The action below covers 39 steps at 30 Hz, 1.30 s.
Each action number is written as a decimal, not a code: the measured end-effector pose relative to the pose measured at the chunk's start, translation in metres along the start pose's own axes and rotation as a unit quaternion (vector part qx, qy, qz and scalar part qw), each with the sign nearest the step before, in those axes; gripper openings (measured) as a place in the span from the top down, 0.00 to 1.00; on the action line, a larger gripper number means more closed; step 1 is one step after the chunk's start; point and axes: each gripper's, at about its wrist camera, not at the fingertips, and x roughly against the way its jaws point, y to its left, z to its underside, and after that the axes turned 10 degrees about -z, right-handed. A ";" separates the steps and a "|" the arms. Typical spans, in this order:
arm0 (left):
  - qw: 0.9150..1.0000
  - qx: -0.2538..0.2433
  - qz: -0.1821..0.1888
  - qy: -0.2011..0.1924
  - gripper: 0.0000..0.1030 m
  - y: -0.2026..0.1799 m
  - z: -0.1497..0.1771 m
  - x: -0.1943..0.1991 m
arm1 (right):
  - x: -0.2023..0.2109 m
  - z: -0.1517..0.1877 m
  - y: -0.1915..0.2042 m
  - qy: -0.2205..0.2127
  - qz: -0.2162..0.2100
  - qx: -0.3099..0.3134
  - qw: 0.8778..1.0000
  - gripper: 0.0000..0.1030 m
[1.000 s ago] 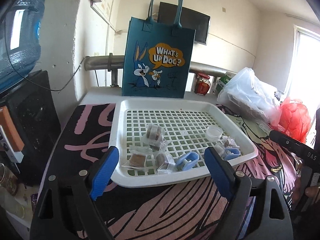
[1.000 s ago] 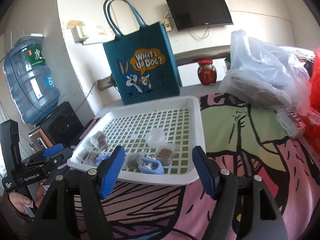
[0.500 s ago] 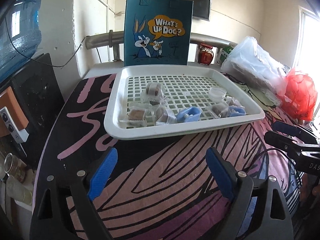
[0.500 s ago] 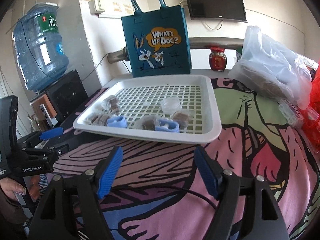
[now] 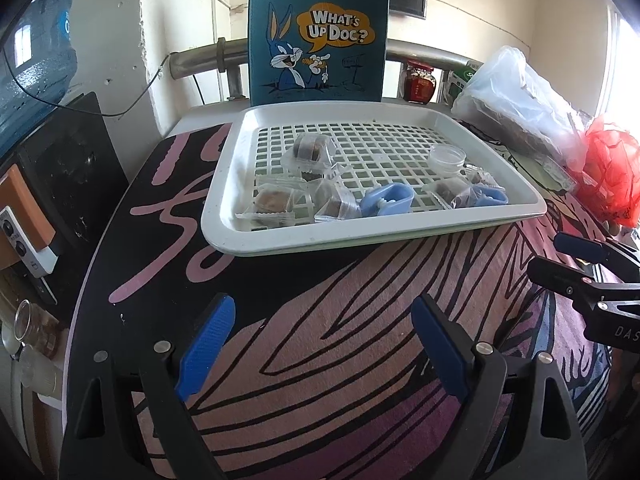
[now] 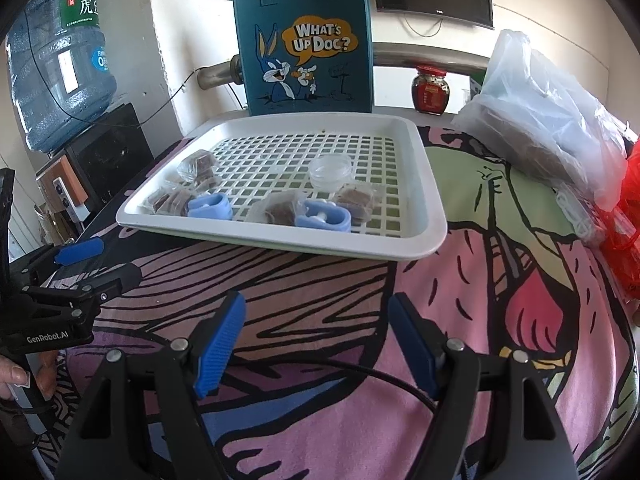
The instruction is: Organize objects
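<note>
A white slotted tray (image 5: 224,216) (image 6: 416,184) lies on the patterned cloth. In it are several clear packets of brown snacks (image 5: 272,202) (image 6: 280,210), two blue clips (image 5: 386,200) (image 6: 324,218) and a small clear round cup (image 5: 448,157) (image 6: 331,170). Behind it stands a teal cartoon tote bag (image 5: 318,36) (image 6: 304,44). My left gripper (image 5: 322,320) hangs open over the cloth, short of the tray's near rim. My right gripper (image 6: 316,316) is open too, nothing between its blue pads (image 6: 220,344). Each gripper shows at the edge of the other's view.
A clear plastic bag (image 6: 548,108) and a red bag (image 5: 612,176) lie right of the tray. A red-lidded jar (image 6: 430,90) stands at the back. A water bottle (image 6: 60,64) on a black dispenser (image 5: 76,168) is left. A hand (image 6: 16,372) holds the left gripper.
Both grippers have dropped and tipped downward, pulling back from the tray. The tray now sits farther up in both views, with more cloth between it and the fingers.
</note>
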 end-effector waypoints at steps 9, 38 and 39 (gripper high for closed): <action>1.000 -0.002 -0.004 0.026 0.12 -0.001 0.000 -0.010 | -0.012 0.000 -0.002 0.029 0.000 -0.008 1.000 0.28; 0.997 -0.027 -0.009 0.067 0.00 -0.008 0.001 -0.024 | -0.037 0.001 0.006 0.087 0.028 0.018 0.996 0.02; 0.997 -0.027 -0.009 0.067 0.00 -0.008 0.001 -0.024 | -0.038 0.001 0.006 0.089 0.027 0.019 0.995 0.01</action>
